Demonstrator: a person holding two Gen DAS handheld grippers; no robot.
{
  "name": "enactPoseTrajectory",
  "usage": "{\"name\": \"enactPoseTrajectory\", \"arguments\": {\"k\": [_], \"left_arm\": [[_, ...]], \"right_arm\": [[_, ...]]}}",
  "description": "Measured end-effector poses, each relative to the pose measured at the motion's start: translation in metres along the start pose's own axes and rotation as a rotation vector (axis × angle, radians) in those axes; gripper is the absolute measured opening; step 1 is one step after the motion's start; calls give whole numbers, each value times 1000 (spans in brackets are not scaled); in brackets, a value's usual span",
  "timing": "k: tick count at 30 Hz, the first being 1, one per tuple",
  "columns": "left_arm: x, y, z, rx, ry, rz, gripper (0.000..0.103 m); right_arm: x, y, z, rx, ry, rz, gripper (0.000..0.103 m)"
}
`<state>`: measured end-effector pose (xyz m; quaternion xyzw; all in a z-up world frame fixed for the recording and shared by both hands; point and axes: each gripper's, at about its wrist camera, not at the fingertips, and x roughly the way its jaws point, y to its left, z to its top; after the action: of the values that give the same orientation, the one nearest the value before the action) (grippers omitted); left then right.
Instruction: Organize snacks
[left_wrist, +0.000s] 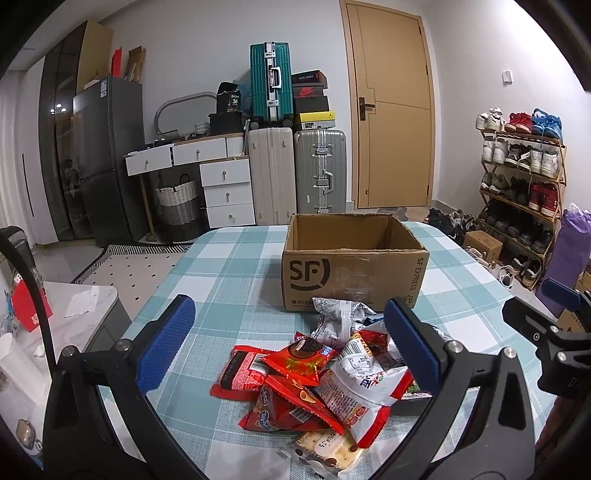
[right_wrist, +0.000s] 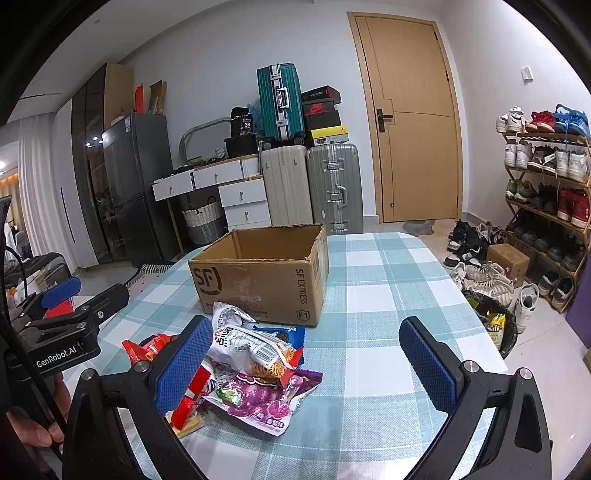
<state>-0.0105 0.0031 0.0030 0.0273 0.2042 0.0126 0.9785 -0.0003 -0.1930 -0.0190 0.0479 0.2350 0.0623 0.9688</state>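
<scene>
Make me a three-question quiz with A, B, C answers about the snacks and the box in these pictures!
1. Where is the snack pile?
A. inside the box
B. on the table in front of the box
C. on the floor

2. What colour are the left gripper pads?
A. blue
B. green
C. yellow

3. How is the cardboard box?
A. taped shut
B. lying flat
C. open on top

Answers: 1 B, the packets lie on the checked tablecloth before it; 2 A, both pads show blue; 3 C, its inside walls are visible.

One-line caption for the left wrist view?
Open left gripper hovers over snack packets piled before an empty cardboard box.
</scene>
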Motion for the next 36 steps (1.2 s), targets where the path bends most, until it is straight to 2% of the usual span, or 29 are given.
{"name": "enactPoseTrajectory", "arguments": {"k": [36], "left_arm": [[-4, -1, 1, 6, -4, 12, 102]], "right_arm": [[-3, 3, 3, -14, 4, 5, 103]]}}
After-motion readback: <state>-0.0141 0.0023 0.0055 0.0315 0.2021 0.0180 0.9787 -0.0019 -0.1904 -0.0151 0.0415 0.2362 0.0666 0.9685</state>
